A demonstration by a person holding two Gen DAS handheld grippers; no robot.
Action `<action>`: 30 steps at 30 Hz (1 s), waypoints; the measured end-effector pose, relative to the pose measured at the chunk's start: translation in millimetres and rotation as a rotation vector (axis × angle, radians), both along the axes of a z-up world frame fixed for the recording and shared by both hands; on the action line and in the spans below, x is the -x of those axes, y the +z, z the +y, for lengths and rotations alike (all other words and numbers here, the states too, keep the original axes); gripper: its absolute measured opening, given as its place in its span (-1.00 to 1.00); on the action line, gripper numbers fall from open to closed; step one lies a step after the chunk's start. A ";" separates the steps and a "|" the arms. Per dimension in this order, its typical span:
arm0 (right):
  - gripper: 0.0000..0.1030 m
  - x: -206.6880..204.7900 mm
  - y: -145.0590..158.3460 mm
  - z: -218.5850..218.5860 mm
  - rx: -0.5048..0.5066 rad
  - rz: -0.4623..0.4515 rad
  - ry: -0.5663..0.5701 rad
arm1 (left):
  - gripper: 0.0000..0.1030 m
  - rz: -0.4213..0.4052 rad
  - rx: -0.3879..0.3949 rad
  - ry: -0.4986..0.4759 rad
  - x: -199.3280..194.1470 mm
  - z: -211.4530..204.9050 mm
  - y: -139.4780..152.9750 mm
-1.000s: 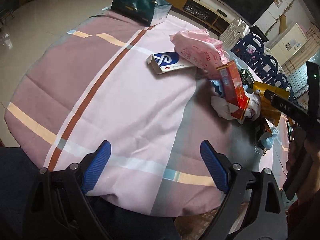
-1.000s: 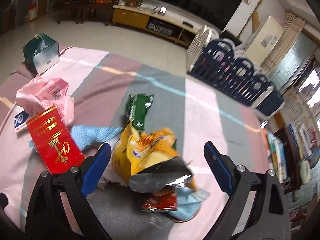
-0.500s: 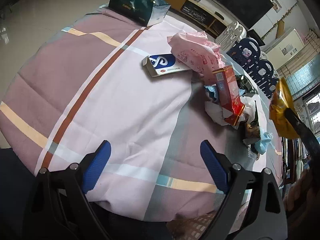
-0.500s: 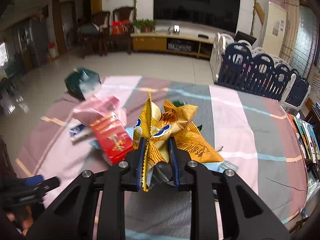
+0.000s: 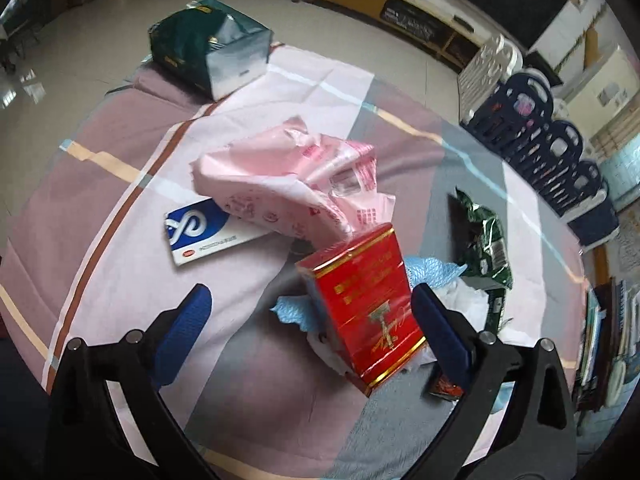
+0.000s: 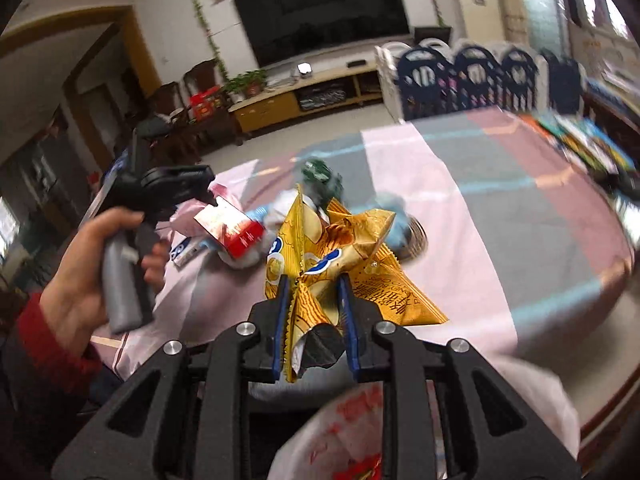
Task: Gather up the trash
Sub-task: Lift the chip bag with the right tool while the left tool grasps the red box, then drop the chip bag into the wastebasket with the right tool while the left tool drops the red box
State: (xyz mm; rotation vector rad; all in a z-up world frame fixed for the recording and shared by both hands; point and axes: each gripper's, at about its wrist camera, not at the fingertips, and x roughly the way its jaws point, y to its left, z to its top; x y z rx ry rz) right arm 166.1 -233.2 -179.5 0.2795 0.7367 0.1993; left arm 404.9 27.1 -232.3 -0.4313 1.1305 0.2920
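My right gripper [image 6: 314, 312] is shut on a crumpled yellow snack bag [image 6: 340, 256] and holds it above the table's near edge, over a white plastic bag [image 6: 360, 432] with red print. My left gripper [image 5: 308, 332] is open and hovers around a red box [image 5: 364, 308], which lies on blue and white wrappers [image 5: 432, 272]. A pink plastic bag [image 5: 292, 184], a blue and white box [image 5: 200, 232] and a green wrapper [image 5: 484, 244] lie nearby. The red box also shows in the right wrist view [image 6: 232, 228].
A dark green gift bag [image 5: 208, 48] stands at the table's far left edge. A small red wrapper [image 5: 446, 390] lies by my left gripper's right finger. Blue plastic chairs [image 5: 552, 152] stand beyond the table. The person's left hand [image 6: 92, 276] holds the left gripper's handle.
My left gripper has moved forward over the trash pile to the red box. My right gripper has carried the yellow snack bag back toward the table's near edge, above the white bag.
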 end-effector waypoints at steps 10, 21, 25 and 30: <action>-0.53 24.1 -11.3 -13.7 -0.030 0.037 -0.043 | -0.09 0.016 -0.002 -0.183 10.8 -12.6 -27.7; -0.53 26.8 -7.4 2.6 -0.047 0.043 -0.024 | -0.41 -0.137 0.114 -0.127 74.2 52.5 -2.8; -0.53 27.2 -4.4 7.9 -0.030 0.039 -0.015 | -0.41 -0.216 0.164 -0.081 98.2 75.0 3.1; -0.53 27.8 0.2 9.7 -0.006 0.042 -0.026 | -0.42 -0.271 -0.025 -0.057 127.2 69.8 22.3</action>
